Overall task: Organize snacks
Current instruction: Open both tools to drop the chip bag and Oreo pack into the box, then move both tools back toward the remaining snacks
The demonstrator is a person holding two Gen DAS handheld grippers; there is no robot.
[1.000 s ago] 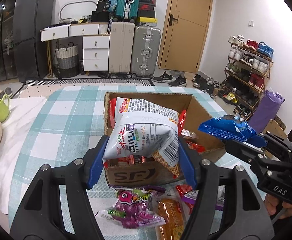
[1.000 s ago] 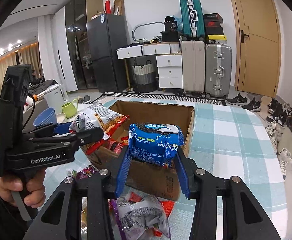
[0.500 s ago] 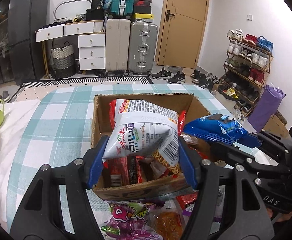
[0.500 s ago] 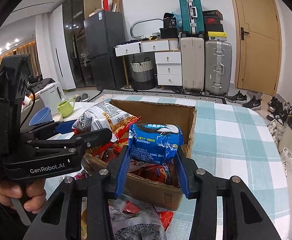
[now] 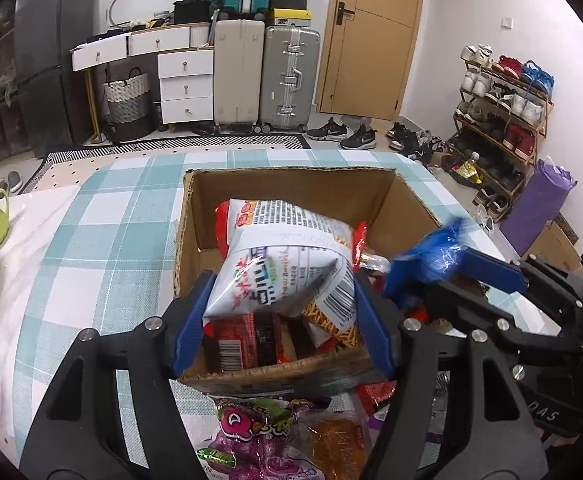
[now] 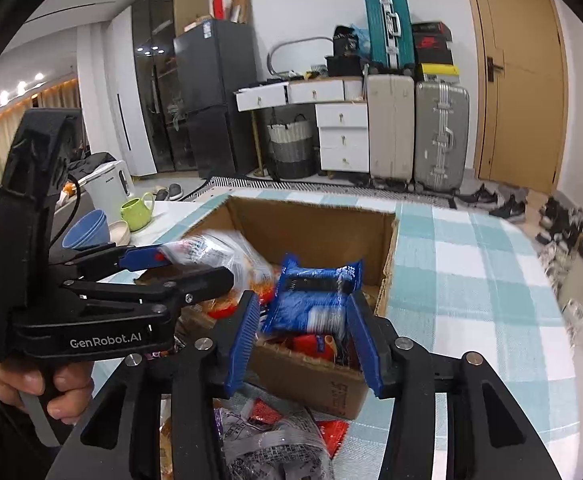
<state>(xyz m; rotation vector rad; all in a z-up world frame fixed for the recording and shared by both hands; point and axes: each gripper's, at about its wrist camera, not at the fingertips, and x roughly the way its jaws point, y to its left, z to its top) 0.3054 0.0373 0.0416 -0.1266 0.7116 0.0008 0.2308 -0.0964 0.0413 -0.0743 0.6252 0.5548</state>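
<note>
Hovering over the open cardboard box [image 5: 291,194] on the checked tablecloth [image 5: 91,240], the left gripper [image 5: 281,322] clamps a white snack bag [image 5: 279,272]; the right gripper [image 6: 303,334], jaws opening, has a blue packet [image 6: 315,300] loose and blurred between its pads above the box.

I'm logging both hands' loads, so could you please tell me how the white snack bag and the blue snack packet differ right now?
The white snack bag is larger and puffier than the blue snack packet. The white bag is clamped between the left gripper's pads, whereas the right gripper's jaws are opening and the blue packet, blurred, sits loose between them. The white bag looks sharp, the blue packet smeared. Both hang over the cardboard box.
</note>
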